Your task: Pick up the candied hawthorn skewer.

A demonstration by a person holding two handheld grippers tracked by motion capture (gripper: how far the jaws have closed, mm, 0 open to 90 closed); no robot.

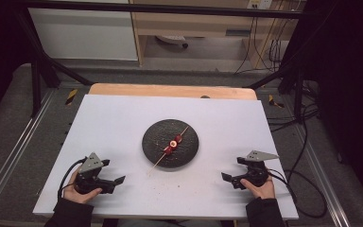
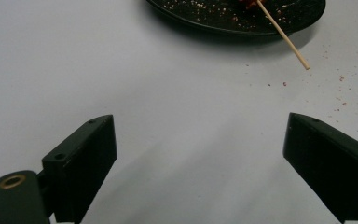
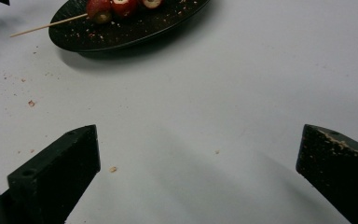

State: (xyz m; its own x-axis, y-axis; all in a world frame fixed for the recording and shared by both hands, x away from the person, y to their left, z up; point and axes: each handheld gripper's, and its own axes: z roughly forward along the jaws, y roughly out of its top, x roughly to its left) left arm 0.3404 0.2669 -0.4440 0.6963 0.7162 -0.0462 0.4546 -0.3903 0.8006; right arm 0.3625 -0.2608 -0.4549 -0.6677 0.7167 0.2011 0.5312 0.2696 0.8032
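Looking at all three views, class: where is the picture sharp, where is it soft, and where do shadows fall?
High view: dim, grainy, dark at the edges. Left gripper view: the skewer is crisp, the near jaws soft, and faint shadows run from them. Right gripper view: the plate casts a soft shadow toward the camera, and crumbs show on the table.

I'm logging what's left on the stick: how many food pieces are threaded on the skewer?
3, it seems: on the skewer on the black plate, a reddish-olive piece nearest the bare end, a red one mid-stick, a pale-centred one beyond. Others may be cut off.
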